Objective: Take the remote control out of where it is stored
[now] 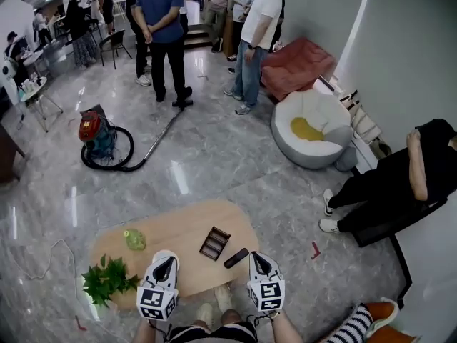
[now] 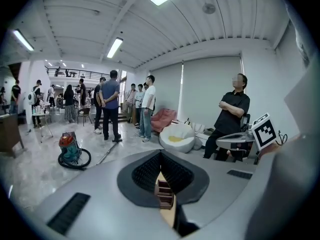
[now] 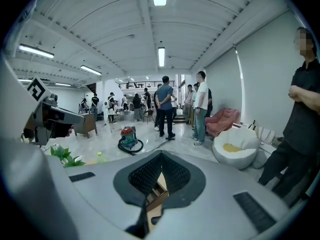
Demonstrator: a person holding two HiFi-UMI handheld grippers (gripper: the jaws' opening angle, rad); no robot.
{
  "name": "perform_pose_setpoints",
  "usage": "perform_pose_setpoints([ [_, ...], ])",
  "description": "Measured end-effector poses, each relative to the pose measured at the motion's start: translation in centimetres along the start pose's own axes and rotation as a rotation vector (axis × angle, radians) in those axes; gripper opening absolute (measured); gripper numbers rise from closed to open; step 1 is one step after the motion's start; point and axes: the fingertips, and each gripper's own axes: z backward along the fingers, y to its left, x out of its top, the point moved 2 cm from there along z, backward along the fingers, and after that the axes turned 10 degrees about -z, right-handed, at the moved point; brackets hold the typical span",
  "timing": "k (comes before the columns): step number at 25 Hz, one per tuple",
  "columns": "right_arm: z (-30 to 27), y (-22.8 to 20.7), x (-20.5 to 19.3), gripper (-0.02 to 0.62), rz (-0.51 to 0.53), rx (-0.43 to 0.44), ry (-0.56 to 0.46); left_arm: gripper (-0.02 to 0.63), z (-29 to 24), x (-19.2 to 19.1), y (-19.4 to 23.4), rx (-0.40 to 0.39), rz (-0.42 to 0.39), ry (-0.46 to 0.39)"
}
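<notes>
Remote point(image 1: 236, 258) seems to lie flat near the table's point(image 1: 178, 229) right edge, beside the brown tray point(image 1: 214, 243). Left gripper point(image 1: 166, 259) and right gripper point(image 1: 256, 258) are pressed together, empty; best keep them clear.

Left gripper point(image 1: 165, 261) and right gripper point(image 1: 258, 261) were held side by side, apart from each other, low in the head view, both pointing forward and slightly down. Left jaws were closed with nothing between the pads, and the right jaws were closed and empty as well. Left forearm point(image 1: 144, 331) and right forearm point(image 1: 287, 329) showed just behind the left cube point(image 1: 157, 302) and right cube point(image 1: 266, 294).
</notes>
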Motion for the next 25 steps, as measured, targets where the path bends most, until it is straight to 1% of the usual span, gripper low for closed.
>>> perform_pose_setpoints([
  [6, 2.9, 1.0, 3.2, 0.008, 0.036, 0.012, -0.058, 0.006, 2.6, 1.9, 0.0, 0.029, -0.002, -0.043],
  [15, 6.9, 2.8, 6.5, 0.008, 0.020, 0.041, -0.151, 0.006, 5.8, 5.0, 0.3, 0.071, -0.041, -0.113],
  [19, 7.9, 3.0, 7.3, 0.008, 0.021, 0.047, -0.167, 0.006, 7.1, 6.1, 0.4, 0.090, -0.060, -0.129],
  [25, 8.7, 4.4, 7.5, 0.008, 0.023, 0.057, -0.195, 0.006, 9.3, 6.2, 0.7, 0.100, -0.085, -0.140],
])
